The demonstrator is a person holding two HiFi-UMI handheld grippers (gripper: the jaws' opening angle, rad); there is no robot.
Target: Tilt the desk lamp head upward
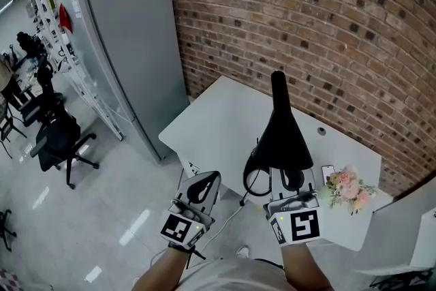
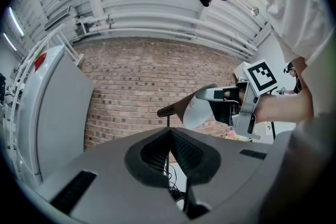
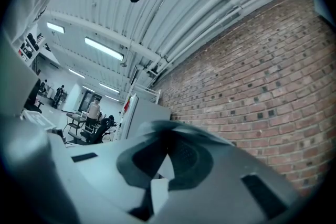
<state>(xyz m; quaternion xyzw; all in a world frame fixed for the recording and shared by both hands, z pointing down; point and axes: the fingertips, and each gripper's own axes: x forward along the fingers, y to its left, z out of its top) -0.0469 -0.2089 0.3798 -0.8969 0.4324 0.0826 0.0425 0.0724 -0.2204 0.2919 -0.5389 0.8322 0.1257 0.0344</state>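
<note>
Black desk lamp head point(image 1: 283, 136), above the near side of the white table point(image 1: 218, 120), has its rim pinched in the right gripper point(image 1: 287, 189) jaws, with the left gripper point(image 1: 203, 186) jaws closed on nothing just beside; advise raising the rim in a slow arc about the hinge, not pulling.

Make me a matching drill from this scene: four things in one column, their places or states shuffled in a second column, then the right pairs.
1. lamp head
2. left gripper
3. flowers
4. office chair

A. on the floor, far left
B. shut, holding nothing
C. on the desk, near its right end
D. clamped at its rim by the right gripper

Pairs: 1-D, 2-B, 3-C, 4-A
</note>
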